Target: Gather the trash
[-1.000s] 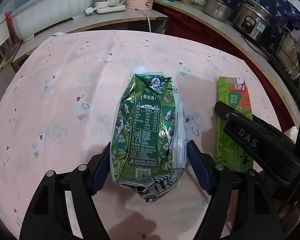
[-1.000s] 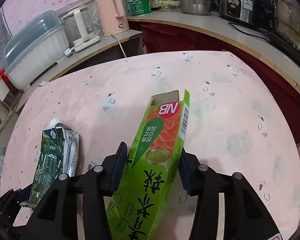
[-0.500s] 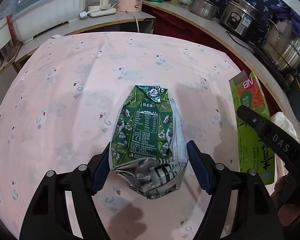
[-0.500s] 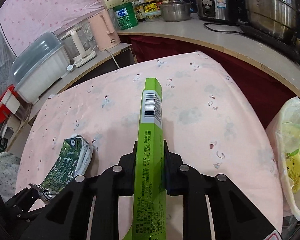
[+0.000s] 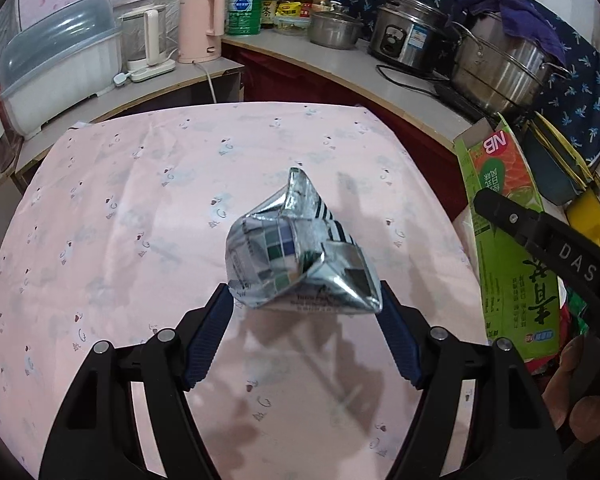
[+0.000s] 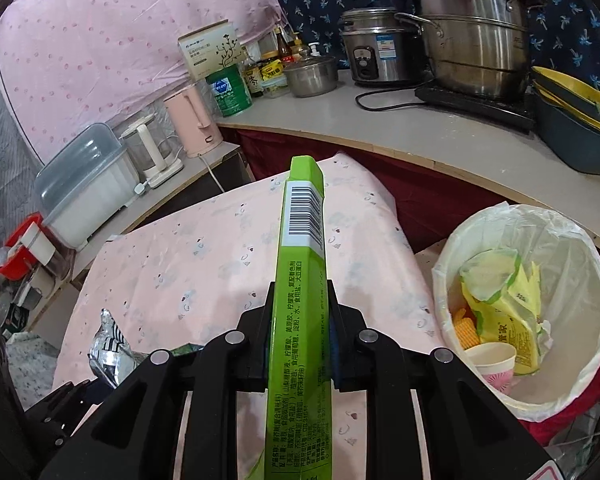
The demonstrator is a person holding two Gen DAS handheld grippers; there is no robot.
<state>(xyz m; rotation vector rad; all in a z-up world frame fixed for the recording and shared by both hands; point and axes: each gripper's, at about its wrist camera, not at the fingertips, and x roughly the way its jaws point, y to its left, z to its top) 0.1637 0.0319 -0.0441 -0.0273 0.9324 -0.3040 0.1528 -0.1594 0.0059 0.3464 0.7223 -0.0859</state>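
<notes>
My left gripper (image 5: 305, 312) is shut on a crushed green milk carton (image 5: 300, 260), lifted above the pink table with its silver bottom toward the camera; the carton also shows in the right wrist view (image 6: 110, 346). My right gripper (image 6: 298, 344) is shut on a long green box (image 6: 302, 280), held edge-on above the table's right side; the box also shows in the left wrist view (image 5: 508, 240). A bin with a white liner (image 6: 580, 248) stands right of the table and holds yellow wrappers and a paper cup.
The table has a pink patterned cloth (image 5: 140, 220). Behind it a counter (image 6: 420, 132) carries a pink kettle (image 5: 200, 26), a rice cooker (image 5: 408, 36), steel pots (image 6: 472, 36) and a plastic dish cover (image 5: 56, 60). Blue and yellow basins (image 6: 576, 120) stand at far right.
Both grippers have lifted their items off the table. The carton tipped up so that its silver bottom faces the camera. The green box turned on edge and moved right, bringing the bin into view.
</notes>
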